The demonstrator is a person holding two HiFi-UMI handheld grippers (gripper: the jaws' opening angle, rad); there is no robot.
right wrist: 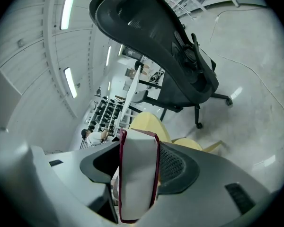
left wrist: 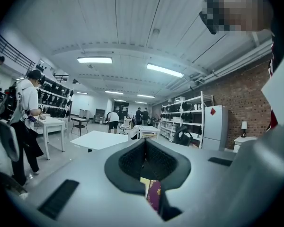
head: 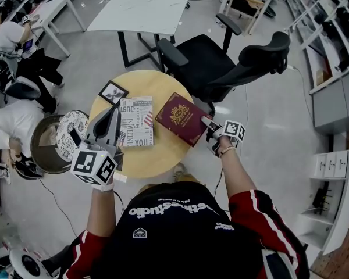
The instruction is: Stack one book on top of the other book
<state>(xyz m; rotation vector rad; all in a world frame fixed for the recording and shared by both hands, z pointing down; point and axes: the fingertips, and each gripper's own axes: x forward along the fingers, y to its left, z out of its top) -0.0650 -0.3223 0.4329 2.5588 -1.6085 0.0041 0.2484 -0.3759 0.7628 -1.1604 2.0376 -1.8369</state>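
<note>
A dark red book point(head: 180, 118) with a gold crest lies tilted at the right of the round wooden table point(head: 157, 156). My right gripper point(head: 206, 122) is shut on its near right corner. In the right gripper view the red book's pale page edge point(right wrist: 138, 174) fills the space between the pads. A white book point(head: 136, 121) covered in printed words lies flat just left of the red book. My left gripper point(head: 113, 110) hovers over the white book's left edge, its jaws shut on nothing. In the left gripper view a strip of the red book point(left wrist: 154, 195) shows below the left gripper point(left wrist: 144, 143).
A small black picture frame point(head: 113, 92) lies at the table's far left. A black office chair point(head: 221, 63) stands right behind the table, with a white table point(head: 142, 10) beyond. A round metal bin point(head: 46, 147) and a seated person point(head: 11, 129) are to the left.
</note>
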